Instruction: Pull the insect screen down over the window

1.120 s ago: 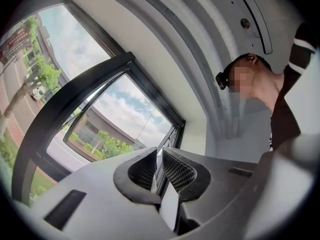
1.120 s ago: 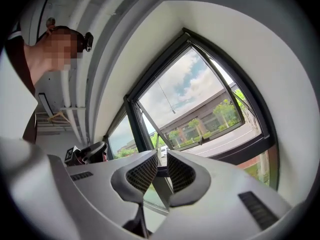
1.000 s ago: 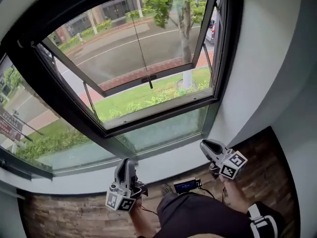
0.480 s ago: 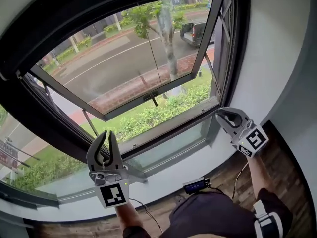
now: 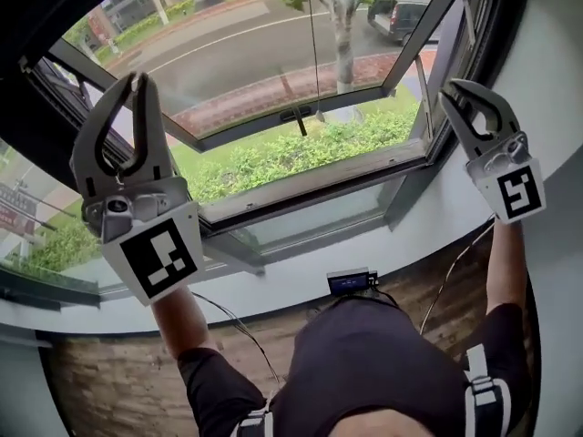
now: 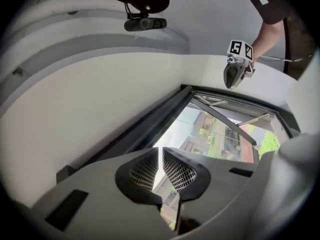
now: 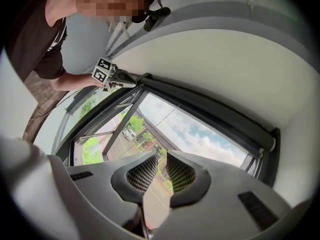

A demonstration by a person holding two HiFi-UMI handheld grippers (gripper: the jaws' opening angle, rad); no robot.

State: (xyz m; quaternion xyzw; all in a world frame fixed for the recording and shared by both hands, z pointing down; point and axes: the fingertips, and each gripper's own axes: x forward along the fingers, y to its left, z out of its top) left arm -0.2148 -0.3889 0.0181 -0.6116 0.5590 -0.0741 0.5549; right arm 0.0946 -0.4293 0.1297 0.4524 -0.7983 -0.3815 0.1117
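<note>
The window [image 5: 301,185] has its top-hung sash [image 5: 273,126] swung outward. A thin pull cord [image 5: 314,44] hangs in front of the glass. The dark screen housing [image 7: 215,118] runs along the top of the frame, and no screen mesh shows over the opening. My left gripper [image 5: 137,80] is held up at the window's left side, jaws together and empty; its pads [image 6: 142,171] nearly touch. My right gripper [image 5: 455,91] is raised by the right side of the frame, also shut on nothing. Each gripper shows in the other's view: right gripper [image 6: 235,74], left gripper [image 7: 112,76].
White wall [image 5: 556,80] flanks the window on the right. A fixed lower pane [image 5: 319,221] sits under the sash, above a white sill [image 5: 273,285]. A small device with a lit screen [image 5: 349,282] and cables hangs at the person's waist. Wood floor [image 5: 109,381] lies below.
Both grippers have risen from waist height to beside the window frame. The head view has tilted, so the window sits lower and larger in it.
</note>
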